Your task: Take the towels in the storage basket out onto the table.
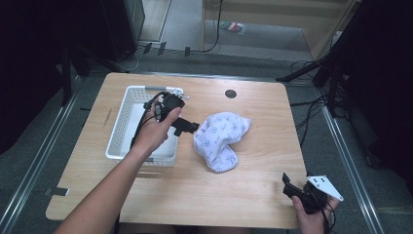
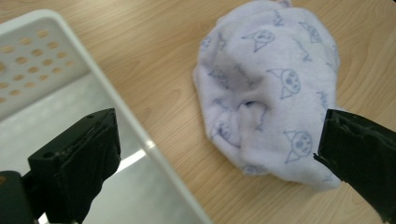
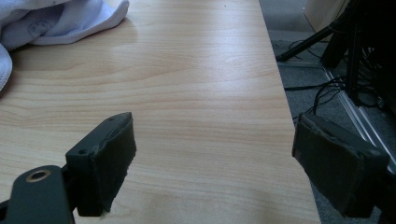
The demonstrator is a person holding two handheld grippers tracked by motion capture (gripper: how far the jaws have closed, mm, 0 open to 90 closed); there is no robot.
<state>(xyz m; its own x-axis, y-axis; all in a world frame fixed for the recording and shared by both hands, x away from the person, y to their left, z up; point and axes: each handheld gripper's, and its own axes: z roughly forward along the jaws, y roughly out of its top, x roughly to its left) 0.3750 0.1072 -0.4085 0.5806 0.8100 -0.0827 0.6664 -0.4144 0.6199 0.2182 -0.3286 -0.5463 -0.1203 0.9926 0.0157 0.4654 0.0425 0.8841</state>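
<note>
- Here, left gripper [image 1: 191, 127] held over the right rim of the basket, jaws spread wide with nothing between them, aimed toward the cloth.
- Right gripper [image 1: 290, 187] at the table's near right corner, jaws likewise apart and empty.
- One cloth [image 1: 221, 139]: white with pale blue cat-face prints, soft, crumpled in a rounded heap, lying on the wooden table [image 1: 253, 185] just right of the basket.
- One white perforated basket [image 1: 119, 127]; two grippers.
</note>
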